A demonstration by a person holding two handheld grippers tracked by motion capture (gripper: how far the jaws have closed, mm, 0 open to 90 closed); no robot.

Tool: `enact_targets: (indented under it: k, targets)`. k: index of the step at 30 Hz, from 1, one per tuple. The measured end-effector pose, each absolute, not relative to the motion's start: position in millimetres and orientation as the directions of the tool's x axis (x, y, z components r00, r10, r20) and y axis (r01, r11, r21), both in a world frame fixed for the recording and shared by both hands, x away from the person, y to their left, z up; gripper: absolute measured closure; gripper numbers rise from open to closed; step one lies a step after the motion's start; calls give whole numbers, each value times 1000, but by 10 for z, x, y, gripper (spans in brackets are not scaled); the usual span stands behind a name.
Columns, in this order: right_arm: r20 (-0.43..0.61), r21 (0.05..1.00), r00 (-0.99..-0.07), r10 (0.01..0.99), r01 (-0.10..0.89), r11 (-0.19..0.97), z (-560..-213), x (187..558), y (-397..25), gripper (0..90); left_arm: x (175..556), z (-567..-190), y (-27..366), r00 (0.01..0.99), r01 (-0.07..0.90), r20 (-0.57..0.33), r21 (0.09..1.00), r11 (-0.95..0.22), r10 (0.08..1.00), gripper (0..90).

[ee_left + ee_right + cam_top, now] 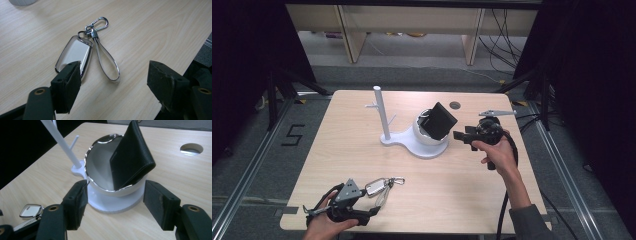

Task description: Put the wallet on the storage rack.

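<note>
A silver key fob [373, 188] with its strap loop [383, 196] and snap hook [396, 181] is seen lying flat on the light wooden desk [362, 150], near the front edge on the person's left. In the high view its long axis is laid roughly left to right and slightly away from the person, the snap hook pointing toward the right and the fob body toward the left tongs [371, 212]. In the left gripper view the fob [73, 55] is stretched away from the camera, the hook [98, 23] at the far end and the strap loop [107, 62] trailing back beside the fob toward the jaws. The left tongs [115, 77] are held wide open just short of the fob; nothing is gripped, and one jaw overlaps the near corner of the fob in that view, though contact cannot be told. The right tongs [462, 136] are held just beside the white bowl [424, 137] of a white stand [384, 112], also wide open and empty. A black folded wallet [131, 157] is propped tilted inside the bowl [100, 165], its upper corner raised above the rim. In the right gripper view the right tongs [115, 203] are spread to either side of the near rim of the bowl without gripping it.
</note>
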State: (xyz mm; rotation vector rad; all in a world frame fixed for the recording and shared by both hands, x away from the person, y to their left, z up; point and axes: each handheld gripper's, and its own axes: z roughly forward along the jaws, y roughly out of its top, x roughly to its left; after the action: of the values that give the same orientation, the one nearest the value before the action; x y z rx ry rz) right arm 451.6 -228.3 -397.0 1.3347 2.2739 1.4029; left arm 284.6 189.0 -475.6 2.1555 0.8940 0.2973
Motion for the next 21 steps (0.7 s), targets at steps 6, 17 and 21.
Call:
enact_targets:
  k: [6, 17, 21]
  targets:
    - [297, 770, -592, 750, 612, 178, -4079, 4396, -2275, 356, 2855, -4752, 1922, 724, 504, -70, 734, -455, 687, 269]
    - [293, 747, -603, 742, 629, 215, -4339, 4182, -2236, 314, 2889, -4779, 1967, 708, 516, -64, 728, -453, 704, 267]
    - [292, 741, -605, 741, 633, 225, -4420, 4111, -2210, 306, 2895, -4776, 1969, 704, 517, -68, 731, -445, 707, 263]
